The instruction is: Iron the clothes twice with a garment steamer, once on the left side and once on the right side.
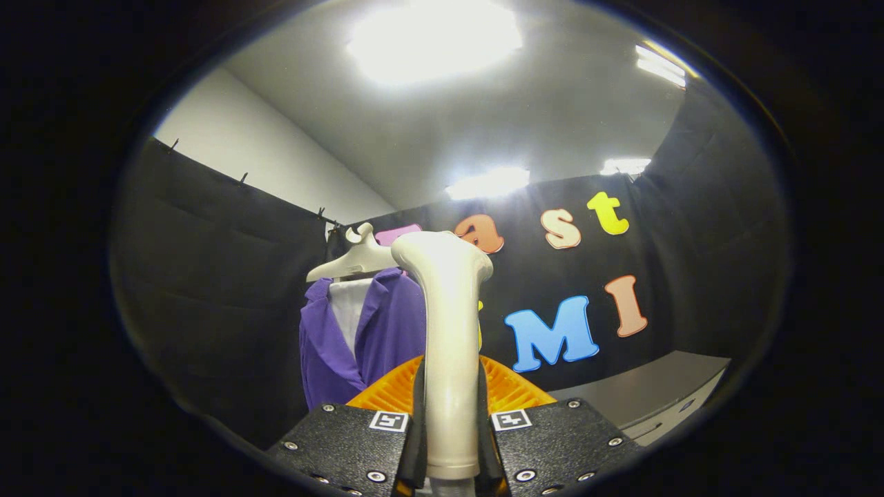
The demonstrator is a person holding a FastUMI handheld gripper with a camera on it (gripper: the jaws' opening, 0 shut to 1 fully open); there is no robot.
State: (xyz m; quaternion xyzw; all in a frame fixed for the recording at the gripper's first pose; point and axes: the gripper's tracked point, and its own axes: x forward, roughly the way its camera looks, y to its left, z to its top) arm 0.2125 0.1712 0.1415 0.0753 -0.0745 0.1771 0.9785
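My gripper (450,442) is shut on the handle of a cream-white garment steamer (447,324), which stands upright between the fingers with its wider head at the top. Beyond the fingers and a little to the left hangs a purple shirt (359,338) with a pale lining, on a white hanger (356,259) against the black cloth wall. The steamer's handle hides the shirt's right part. The steamer head sits level with the hanger, beside the shirt's right shoulder; whether it touches the cloth I cannot tell.
A grey tabletop (663,393) lies to the right, below the cloth wall. Black cloth walls close the booth on the left, back and right. Bright ceiling lights glare overhead.
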